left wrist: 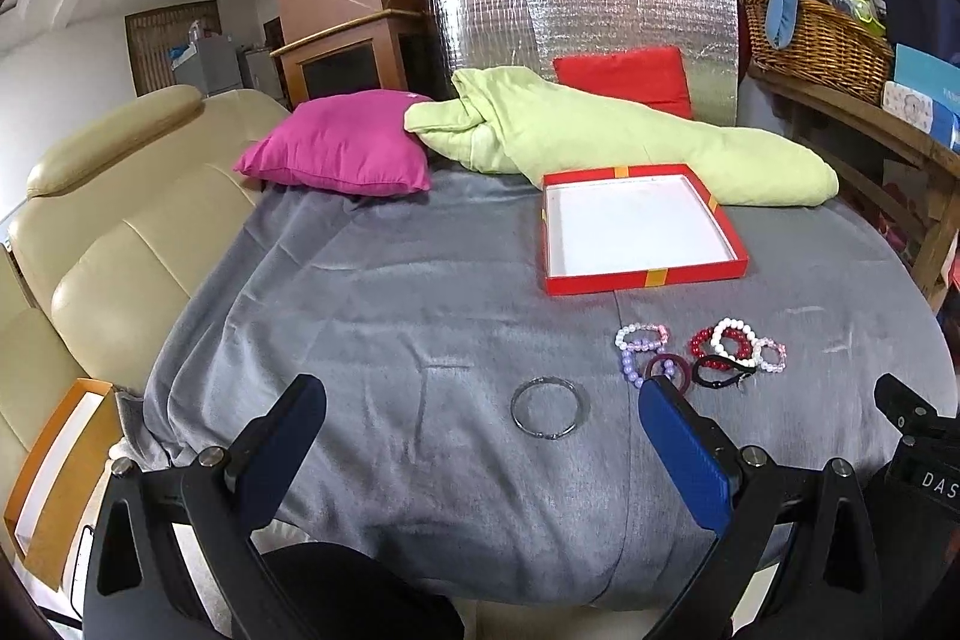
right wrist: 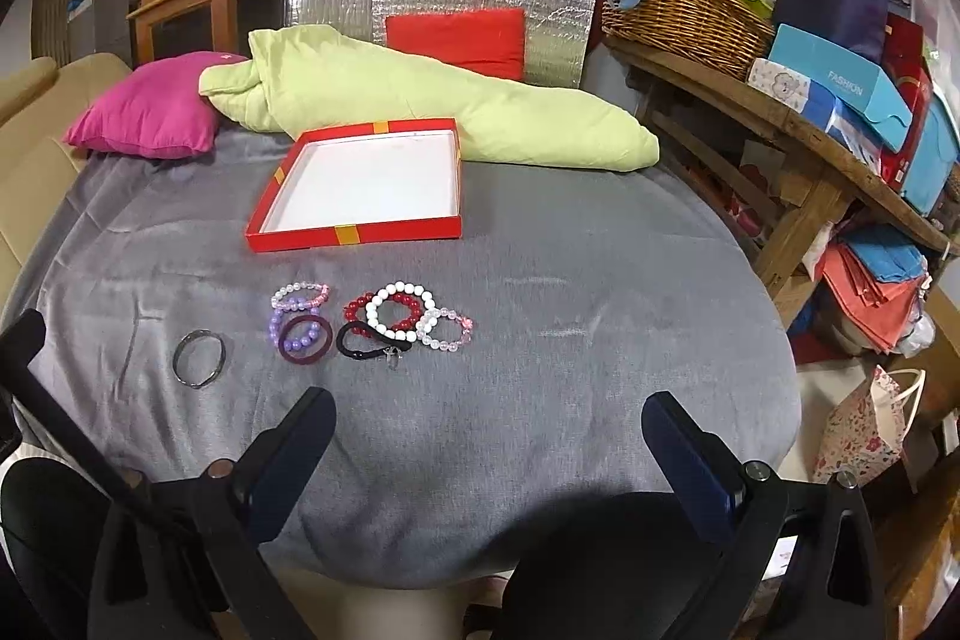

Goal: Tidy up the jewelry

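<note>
Jewelry: every piece lies loose on the grey cloth [right wrist: 540, 400], none in the red box [right wrist: 360, 235] yet, so I judge the sorting has not begun and the first pick is the step in hand.
Left gripper [left wrist: 480, 436]: my fingers stand wide apart and hold nothing; it hovers low over the near edge of the cloth.
Silver bangle [left wrist: 549, 409]: lies flat and alone, apart from the other pieces, between my left fingertips in the left wrist view (the easiest first target, I'd say).
Purple cluster [right wrist: 300, 319]: a pale pink-and-white bead bracelet, a lilac bead bracelet and a dark plum ring overlap one another, just right of the bangle.
Red and white cluster [right wrist: 399, 319]: red beads, white beads, a black band with a small charm and a clear-and-pink bracelet, all touching or overlapping.
Right gripper [right wrist: 486, 424]: fingers spread wide, empty, near the front of the cloth and short of the clusters.
Box position: beyond the jewelry, open, its white floor bare.
Next move: I'd lower the left fingers astride the bangle's rim and close gently; thin metal on soft cloth may slip, and the tangled clusters will need pieces teased apart one at a time.
</note>
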The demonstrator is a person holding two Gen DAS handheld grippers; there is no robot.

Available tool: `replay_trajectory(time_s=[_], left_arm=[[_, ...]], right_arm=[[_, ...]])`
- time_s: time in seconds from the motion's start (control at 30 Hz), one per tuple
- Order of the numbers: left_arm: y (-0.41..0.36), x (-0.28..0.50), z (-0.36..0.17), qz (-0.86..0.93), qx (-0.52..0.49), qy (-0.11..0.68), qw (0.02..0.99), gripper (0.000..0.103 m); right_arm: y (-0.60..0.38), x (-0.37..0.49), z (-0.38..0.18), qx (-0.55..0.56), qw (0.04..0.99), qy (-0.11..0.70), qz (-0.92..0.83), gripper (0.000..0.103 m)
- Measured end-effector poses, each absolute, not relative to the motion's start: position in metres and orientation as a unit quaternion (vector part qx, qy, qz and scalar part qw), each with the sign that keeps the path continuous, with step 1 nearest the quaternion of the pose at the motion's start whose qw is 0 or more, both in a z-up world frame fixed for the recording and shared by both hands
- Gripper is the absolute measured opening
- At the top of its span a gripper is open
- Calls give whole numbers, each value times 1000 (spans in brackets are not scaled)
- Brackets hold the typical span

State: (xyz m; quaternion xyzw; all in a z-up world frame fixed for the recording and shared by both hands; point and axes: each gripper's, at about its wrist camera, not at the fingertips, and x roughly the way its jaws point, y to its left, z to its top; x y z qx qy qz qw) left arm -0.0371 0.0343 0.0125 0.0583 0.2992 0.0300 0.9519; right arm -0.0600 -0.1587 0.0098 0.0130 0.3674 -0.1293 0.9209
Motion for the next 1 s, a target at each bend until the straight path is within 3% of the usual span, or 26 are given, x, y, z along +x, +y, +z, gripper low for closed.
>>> replay_trajectory(time_s=[1.0], left_arm=[[27, -30, 1, 30, 72, 314, 946, 103]], right_arm=[[-162, -53, 3, 2, 913, 385, -134, 103]])
